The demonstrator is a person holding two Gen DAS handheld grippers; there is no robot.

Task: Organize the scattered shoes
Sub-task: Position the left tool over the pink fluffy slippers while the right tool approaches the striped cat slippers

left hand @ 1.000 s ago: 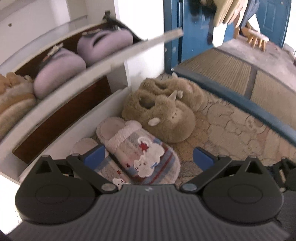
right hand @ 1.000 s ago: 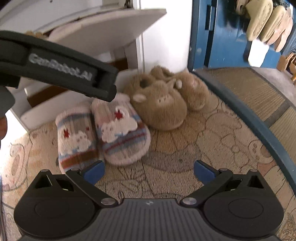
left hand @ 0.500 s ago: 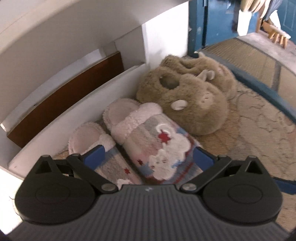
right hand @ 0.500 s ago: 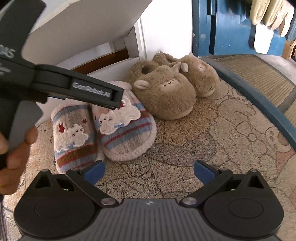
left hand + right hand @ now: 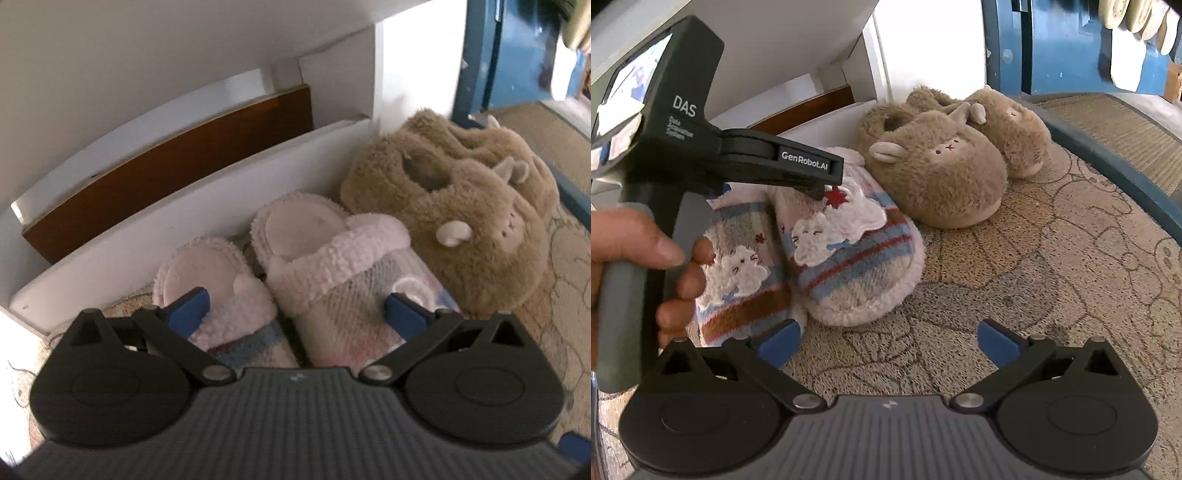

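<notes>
Left gripper (image 5: 295, 308) has dropped — fingers straddle the striped slipper (image 5: 343, 295).

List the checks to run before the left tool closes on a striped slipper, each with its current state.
1. Left tool open: ok.
2. Left tool straddles one slipper only: not ok; its fingers span both pink fleece-lined striped cat slippers.
3. Right tool open and empty, over the patterned beige mat: ok.
4. Tan plush animal-face slippers apart from the left tool's fingers: ok.
5. White shoe rack's bottom shelf free to receive the pair: cannot tell; its floor is hidden.
</notes>
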